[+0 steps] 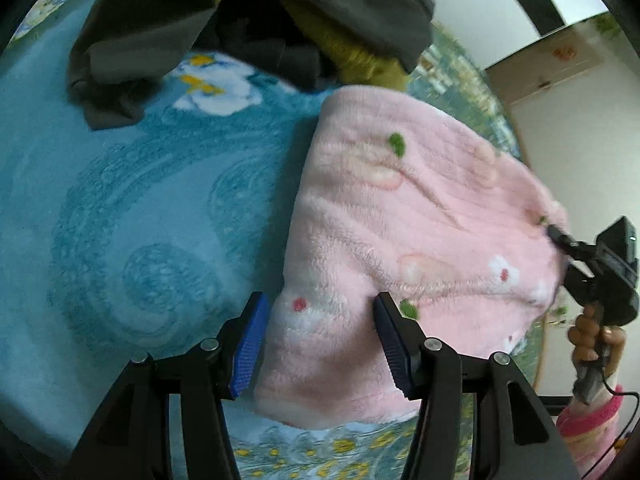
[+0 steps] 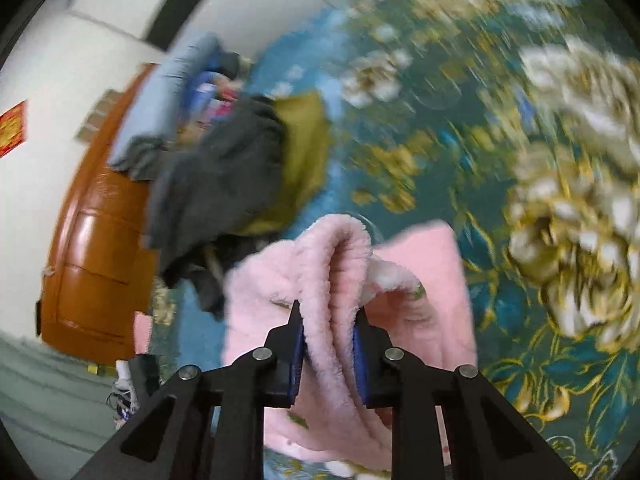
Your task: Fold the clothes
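Note:
A pink fleece garment point(image 1: 404, 216) with small flower and leaf prints lies folded on a blue patterned bedspread point(image 1: 132, 208). My left gripper point(image 1: 320, 344) is open, its jaws standing either side of the garment's near corner, not pinching it. My right gripper point(image 2: 328, 344) is shut on a thick bunched fold of the same pink garment point(image 2: 344, 280) and holds it raised. In the left wrist view the right gripper point(image 1: 560, 240) grips the garment's far right edge, held by a hand.
A pile of dark grey and olive-yellow clothes point(image 1: 256, 20) lies at the back of the bed, also in the right wrist view point(image 2: 228, 176). A brown wooden door point(image 2: 100, 240) and white wall stand beyond. The floral bedspread point(image 2: 540, 160) spreads to the right.

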Demonstrator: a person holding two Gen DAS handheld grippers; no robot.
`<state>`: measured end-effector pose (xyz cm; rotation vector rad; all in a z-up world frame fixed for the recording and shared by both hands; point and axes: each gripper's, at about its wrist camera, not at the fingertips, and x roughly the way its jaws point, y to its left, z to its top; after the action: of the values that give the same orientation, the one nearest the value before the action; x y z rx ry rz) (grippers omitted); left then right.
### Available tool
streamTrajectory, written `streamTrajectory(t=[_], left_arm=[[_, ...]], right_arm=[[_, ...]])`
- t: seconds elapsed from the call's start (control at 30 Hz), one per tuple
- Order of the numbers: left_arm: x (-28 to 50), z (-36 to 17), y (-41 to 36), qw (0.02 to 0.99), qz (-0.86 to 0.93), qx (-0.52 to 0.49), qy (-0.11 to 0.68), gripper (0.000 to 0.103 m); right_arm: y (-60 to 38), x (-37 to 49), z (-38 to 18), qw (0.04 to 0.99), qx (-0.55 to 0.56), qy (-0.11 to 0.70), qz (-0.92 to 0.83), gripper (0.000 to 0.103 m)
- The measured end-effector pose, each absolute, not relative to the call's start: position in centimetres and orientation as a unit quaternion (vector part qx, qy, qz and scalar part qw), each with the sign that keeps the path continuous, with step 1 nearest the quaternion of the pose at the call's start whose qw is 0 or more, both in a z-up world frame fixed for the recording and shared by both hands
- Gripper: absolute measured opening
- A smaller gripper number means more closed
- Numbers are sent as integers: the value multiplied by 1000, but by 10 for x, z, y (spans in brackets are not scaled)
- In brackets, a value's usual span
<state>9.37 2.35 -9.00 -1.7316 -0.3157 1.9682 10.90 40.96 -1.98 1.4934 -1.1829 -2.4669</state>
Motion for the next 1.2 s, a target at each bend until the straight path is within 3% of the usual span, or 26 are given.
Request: streamTrajectory(t=[0.17,0.33,0.57,0.8,0.93,1.2], left_arm=[[89,-97,12,234,713,-644,-144,56],[90,-78,12,238,732,-623,-137,56],[74,-26,68,290,768,-567,-64,56],[52,-45,124,302,745,-594,-21,56],[45,-77,129,272,720,-638,-10,56],[70,-47,102,316,735,-599,-28,56]], right_arm=[[417,105,-83,-26,506,-411,-758,23],[421,112,-54,-16,508,-383,-772,33],[412,106,8,-10,471,-305,-828,36],[391,61,-29,-1,522,-257,-814,37],[404,57,-64,-13,534,-291,-794,37],[378,88,-15,28,510,-256,-821,36]])
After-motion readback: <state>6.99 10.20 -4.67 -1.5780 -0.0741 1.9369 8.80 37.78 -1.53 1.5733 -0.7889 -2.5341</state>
